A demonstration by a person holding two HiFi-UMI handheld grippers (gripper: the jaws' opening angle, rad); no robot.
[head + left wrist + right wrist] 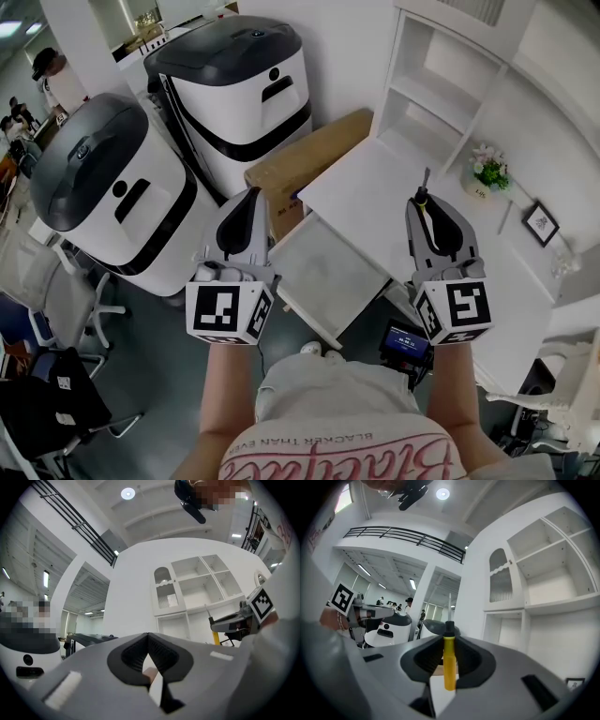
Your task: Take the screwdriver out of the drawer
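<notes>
Yellow-handled screwdriver (449, 662) with a black collar and thin metal tip stands upright, pinched tight between the jaws of the grey right gripper (449, 643). It is up in the air, outside the open white drawer (328, 272). The grey left gripper (148, 640) has its jaws closed together on nothing.

White wall (347, 56) behind a white cubby shelf unit (441, 84), which sits at the back of a white surface (370, 192). Small potted plant (489, 172) on the surface's right part, with a framed picture (540, 223) near it. Cardboard box (309, 155) is just beside the surface's left edge. Two big rounded white-and-black machines stand on the floor, one (234, 84) by the box and the other (112, 187) further left. Dark grey floor (169, 375). Dark office chair (47, 394) lower left, white chair (562, 394) lower right. Round ceiling light (127, 493), lit. Black railing (408, 538) runs along an upper level. Open hall beyond, with people (396, 604) far off, too small to detail.
</notes>
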